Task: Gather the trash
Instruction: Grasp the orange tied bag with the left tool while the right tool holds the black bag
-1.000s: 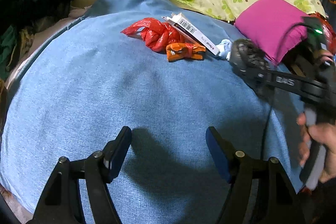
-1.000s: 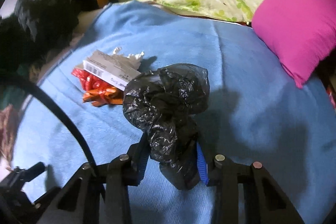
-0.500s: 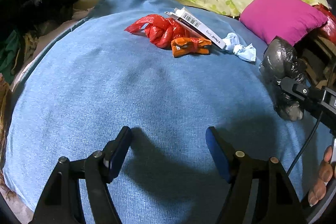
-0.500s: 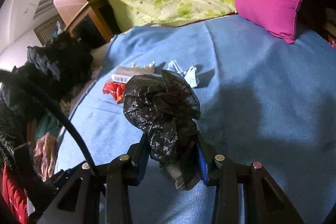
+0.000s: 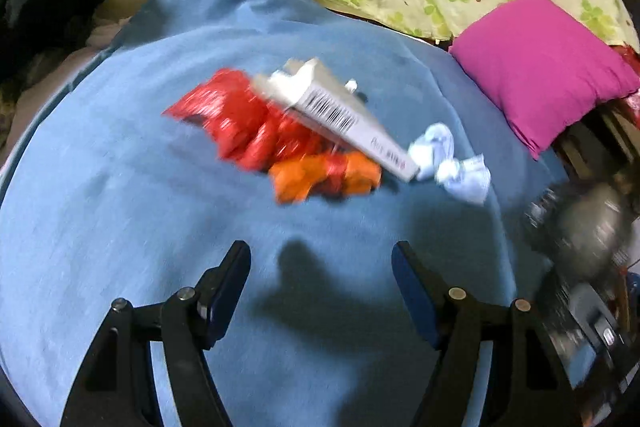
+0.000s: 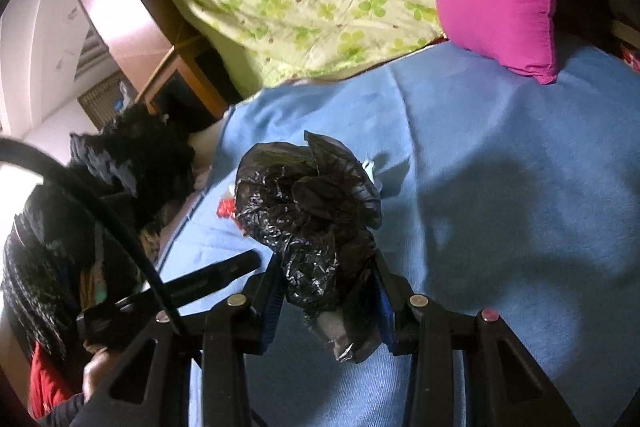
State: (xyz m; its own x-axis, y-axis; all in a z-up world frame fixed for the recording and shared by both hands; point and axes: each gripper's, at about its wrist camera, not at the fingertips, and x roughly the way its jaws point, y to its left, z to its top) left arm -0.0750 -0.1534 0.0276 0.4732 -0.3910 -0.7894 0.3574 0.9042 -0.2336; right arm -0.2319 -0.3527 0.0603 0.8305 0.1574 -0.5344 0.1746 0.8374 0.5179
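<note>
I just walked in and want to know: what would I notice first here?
Probably the crumpled black bag pinched in the right tongs, right up close. Then the bright trash pile on the blue blanket: a red wrapper, an orange one and a white box, beyond the open left tongs.

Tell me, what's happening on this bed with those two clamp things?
A person is collecting trash with two handheld grippers. The right gripper is shut on a crumpled black bag. The left gripper is open and empty above the blue blanket, facing a red wrapper, orange wrapper, white box and tissue.
</note>
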